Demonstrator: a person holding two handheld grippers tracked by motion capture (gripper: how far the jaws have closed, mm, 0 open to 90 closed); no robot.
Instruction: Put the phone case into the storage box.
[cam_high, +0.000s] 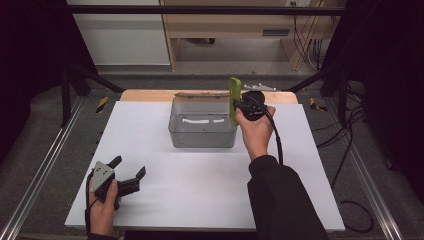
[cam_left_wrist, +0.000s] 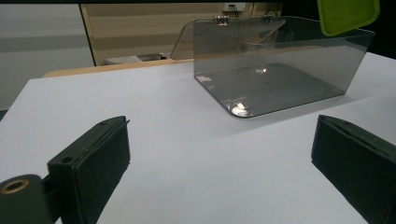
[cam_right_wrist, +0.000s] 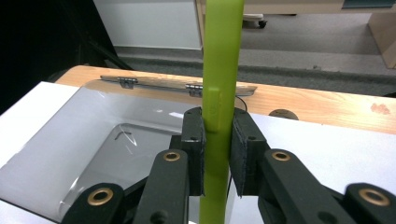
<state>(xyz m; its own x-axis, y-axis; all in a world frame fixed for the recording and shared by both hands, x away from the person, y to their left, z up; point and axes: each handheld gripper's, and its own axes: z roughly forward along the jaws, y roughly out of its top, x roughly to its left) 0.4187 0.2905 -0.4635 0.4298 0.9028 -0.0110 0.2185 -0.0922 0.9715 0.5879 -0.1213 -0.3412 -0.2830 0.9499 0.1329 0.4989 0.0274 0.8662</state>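
White matte table (cam_high: 200, 190), clear box (cam_high: 202, 125), flat green slab (cam_right_wrist: 219, 93)

From my seat the workspace is a white tabletop (cam_high: 200, 190) sitting on a light wood table (cam_high: 145, 95) whose edge peeks out along the far side, with grey carpet-looking floor (cam_high: 45, 130) all round and metal rails (cam_high: 40, 175) running down both sides. Behind that there's a white cabinet or wall panel (cam_high: 125, 35) at the back left, a pale wooden shelf unit (cam_high: 235, 25) next to it with cables (cam_high: 307, 45) hanging at its right. Both far sides are black curtains (cam_high: 30, 60), so the light mostly lands on the tabletop, and more loose cables (cam_high: 350, 135) snake over the floor on the right.
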